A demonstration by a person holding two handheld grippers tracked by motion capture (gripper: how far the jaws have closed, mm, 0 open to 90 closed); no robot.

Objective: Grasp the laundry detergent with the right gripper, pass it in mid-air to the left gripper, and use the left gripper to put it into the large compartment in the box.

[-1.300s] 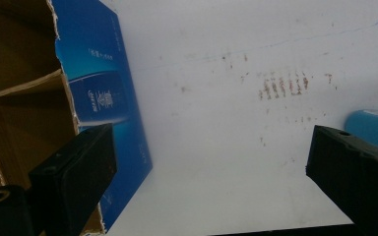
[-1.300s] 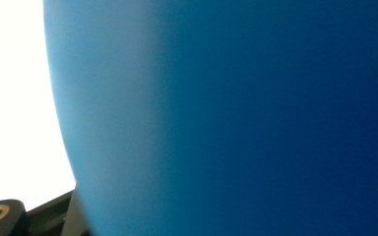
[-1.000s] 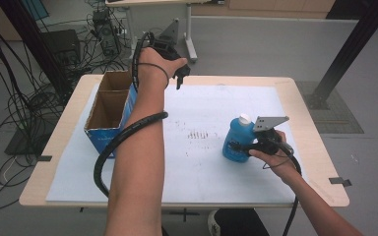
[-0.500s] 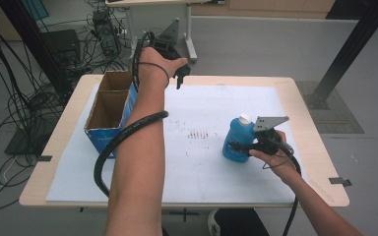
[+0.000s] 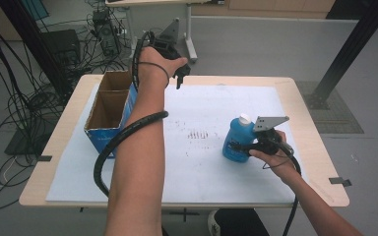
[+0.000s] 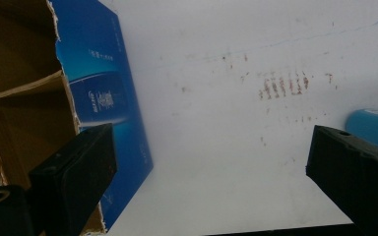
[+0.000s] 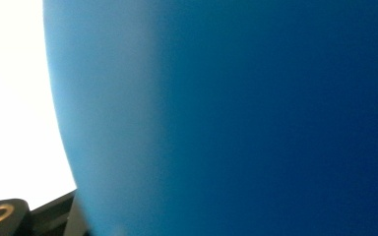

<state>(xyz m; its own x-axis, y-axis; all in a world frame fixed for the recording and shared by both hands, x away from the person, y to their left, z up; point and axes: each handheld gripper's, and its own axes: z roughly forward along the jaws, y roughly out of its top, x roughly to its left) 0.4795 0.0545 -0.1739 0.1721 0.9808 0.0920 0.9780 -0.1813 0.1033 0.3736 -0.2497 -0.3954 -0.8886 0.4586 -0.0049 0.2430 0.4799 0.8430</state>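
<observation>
A blue plastic bottle (image 5: 236, 141) with a white cap stands upright at the right middle of the white sheet (image 5: 202, 167). My right gripper (image 5: 242, 146) is shut on the bottle's body from the right side; up close the blue wall of the bottle (image 7: 226, 118) hides the jaws in the right gripper view. My left gripper (image 5: 181, 76) is held high over the far edge of the table, jaws pointing down and wide open with nothing between them (image 6: 211, 167). From there it looks down on the blue cardboard box (image 6: 106, 98) and a sliver of the bottle (image 6: 374, 127).
The open box (image 5: 109, 112), with a divider inside and brown inner walls, sits at the table's left. Faint reddish marks (image 5: 197, 134) dot the middle of the sheet. Cables trail from both grippers. Beyond the table are a black stand and floor cables (image 5: 103, 34).
</observation>
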